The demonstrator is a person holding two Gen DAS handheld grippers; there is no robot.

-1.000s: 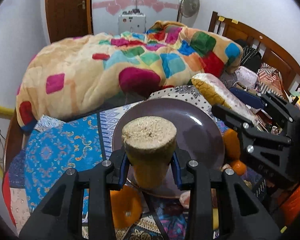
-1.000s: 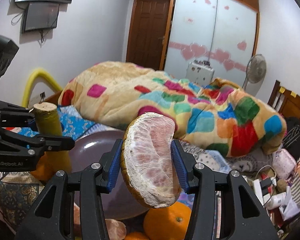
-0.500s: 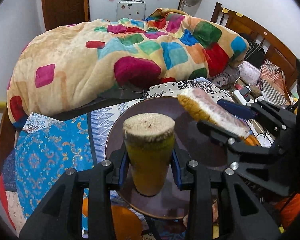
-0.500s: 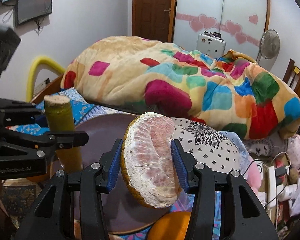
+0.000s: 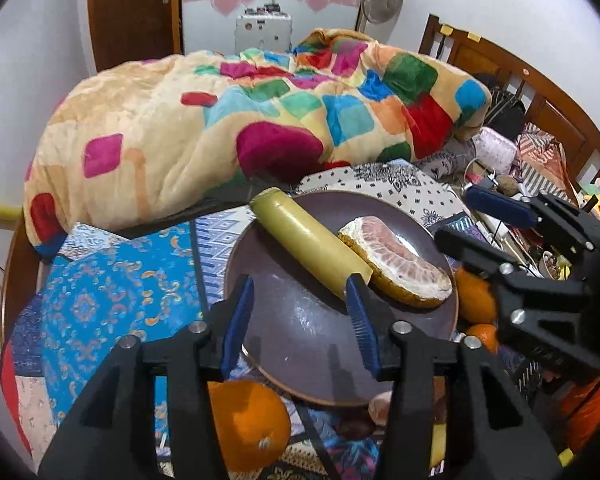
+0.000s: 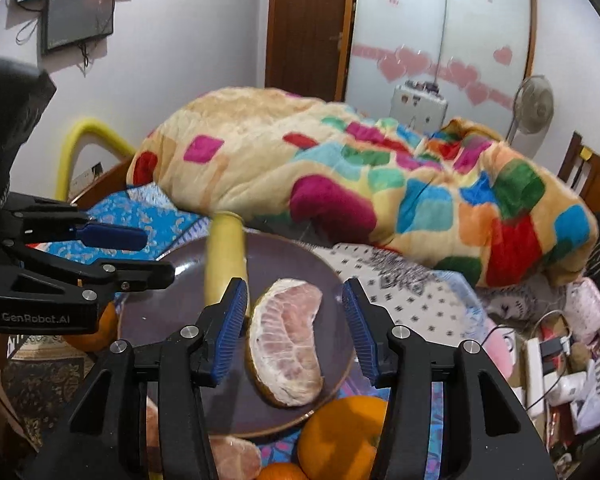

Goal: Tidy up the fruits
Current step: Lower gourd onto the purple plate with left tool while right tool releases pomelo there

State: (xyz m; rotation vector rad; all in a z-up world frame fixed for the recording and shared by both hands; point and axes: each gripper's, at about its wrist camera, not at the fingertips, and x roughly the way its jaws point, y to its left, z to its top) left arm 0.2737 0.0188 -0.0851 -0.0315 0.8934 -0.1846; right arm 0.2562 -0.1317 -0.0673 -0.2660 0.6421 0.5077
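A dark purple plate [image 5: 300, 332] lies on the patterned bedcloth. On it lie a yellow-green cane piece [image 5: 308, 244] and a peeled pomelo segment [image 5: 396, 264], side by side. My left gripper [image 5: 298, 304] hovers over the plate's near half, its jaws opening with nothing between them; the cane's near end sits just by the right pad. In the right wrist view the right gripper [image 6: 294, 300] stands open, with the pomelo segment [image 6: 288, 348] flat on the plate [image 6: 160, 320] between its fingers, untouched. The cane piece [image 6: 224, 256] lies to its left.
Oranges lie around the plate: one below it [image 5: 248, 420], two at its right [image 5: 474, 300], one in front [image 6: 340, 436]. A colourful blanket [image 5: 220, 132] is heaped behind. Bags, cables and clutter [image 5: 512, 168] fill the right side by the wooden headboard [image 5: 500, 64].
The cane piece and the pomelo segment, held over the plate before, now lie on it. Both grippers have opened and let go.
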